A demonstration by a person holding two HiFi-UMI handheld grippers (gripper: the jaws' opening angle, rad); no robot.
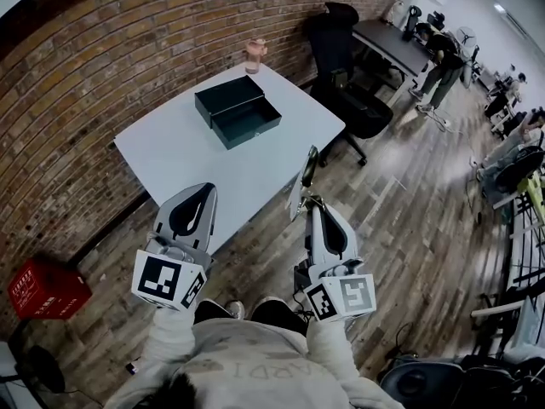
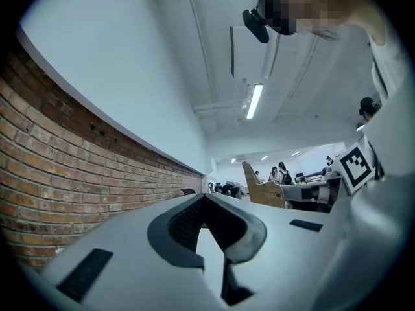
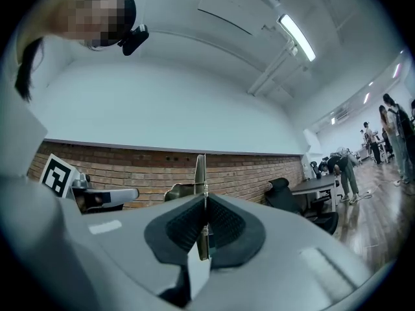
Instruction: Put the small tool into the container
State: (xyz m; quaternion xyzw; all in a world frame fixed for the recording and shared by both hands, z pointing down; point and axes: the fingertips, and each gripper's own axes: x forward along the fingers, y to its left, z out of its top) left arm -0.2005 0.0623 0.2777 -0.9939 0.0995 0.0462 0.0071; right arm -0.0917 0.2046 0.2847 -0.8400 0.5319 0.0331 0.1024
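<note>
The container (image 1: 238,111) is a dark box with its lid open, sitting on the far part of the white table (image 1: 170,156). My right gripper (image 1: 310,204) is off the table's near right edge, shut on the small tool (image 1: 304,177), a thin flat metal piece that sticks out past the fingertips. In the right gripper view the tool (image 3: 201,168) stands clamped between the closed pads of the right gripper (image 3: 203,196), pointing toward the brick wall. My left gripper (image 1: 205,191) hovers over the table's near edge. In its own view the left gripper (image 2: 206,197) is shut with nothing in it.
A pink bottle (image 1: 254,56) stands at the table's far edge by the brick wall. A black office chair (image 1: 349,92) sits right of the table, and a red crate (image 1: 47,288) lies on the floor at left. People stand at desks (image 1: 443,54) far right.
</note>
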